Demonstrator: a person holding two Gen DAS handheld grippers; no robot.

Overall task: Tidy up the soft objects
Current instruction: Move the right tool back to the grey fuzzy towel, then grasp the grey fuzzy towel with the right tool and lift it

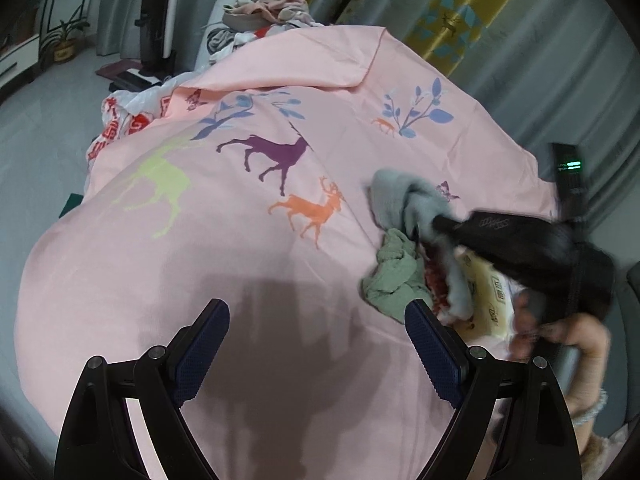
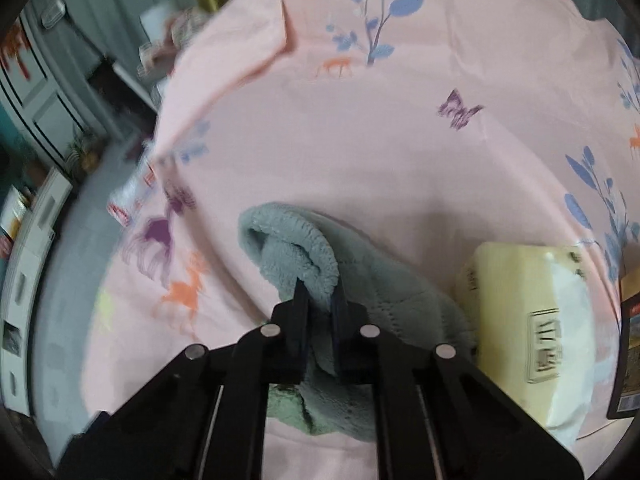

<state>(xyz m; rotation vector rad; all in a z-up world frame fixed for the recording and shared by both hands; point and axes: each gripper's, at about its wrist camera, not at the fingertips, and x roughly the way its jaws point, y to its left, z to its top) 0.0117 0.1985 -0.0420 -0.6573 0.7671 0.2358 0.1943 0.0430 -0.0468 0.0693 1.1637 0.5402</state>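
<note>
Where sheet (image 1: 280, 60) folds, bare pink margin.

Each hand-held gripper (image 1: 316, 344) had a matte black frame with silver round screws at the joints and two fingers faced with dark blue textured pads (image 1: 430, 350). The person's hand (image 1: 560, 332) wore a pale beaded bracelet (image 1: 592, 408).

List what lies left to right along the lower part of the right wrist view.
Orange deer print → grey fleece cloth, pinched in the right tongs → pale yellow packet → dark packet at the right edge.
</note>
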